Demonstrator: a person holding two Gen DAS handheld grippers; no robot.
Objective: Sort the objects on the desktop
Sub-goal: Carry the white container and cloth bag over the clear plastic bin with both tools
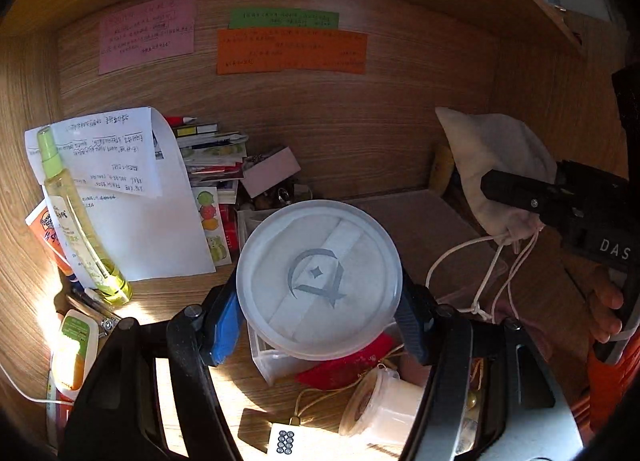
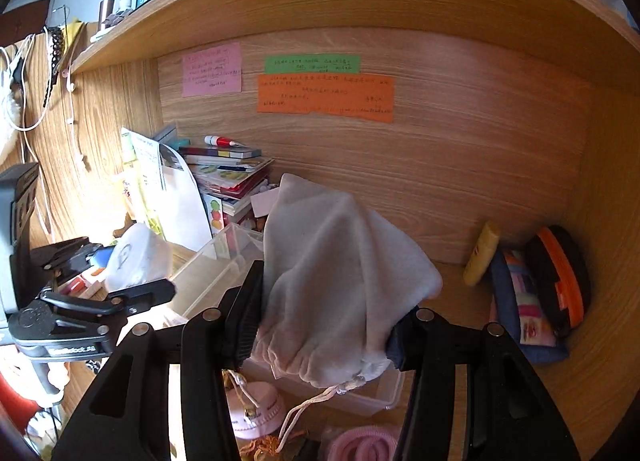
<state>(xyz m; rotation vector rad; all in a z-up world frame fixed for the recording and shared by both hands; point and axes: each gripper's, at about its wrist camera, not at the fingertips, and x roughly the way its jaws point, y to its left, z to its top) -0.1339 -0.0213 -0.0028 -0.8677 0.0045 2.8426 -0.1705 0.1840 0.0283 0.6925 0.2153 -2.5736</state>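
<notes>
My left gripper is shut on a round translucent puff case with a grey emblem on its lid, held above the desk. The blue pads press on its two sides. My right gripper is shut on a white drawstring pouch, whose gathered neck and cords hang toward the camera. The same pouch and right gripper show at the right of the left wrist view. A clear plastic bin sits below both loads. The left gripper with the case appears at left in the right wrist view.
A tall green spray bottle, white papers and a stack of books crowd the back left. A small white jar and red packet lie near the front. A yellow tube and pouches fill the right corner under the shelf.
</notes>
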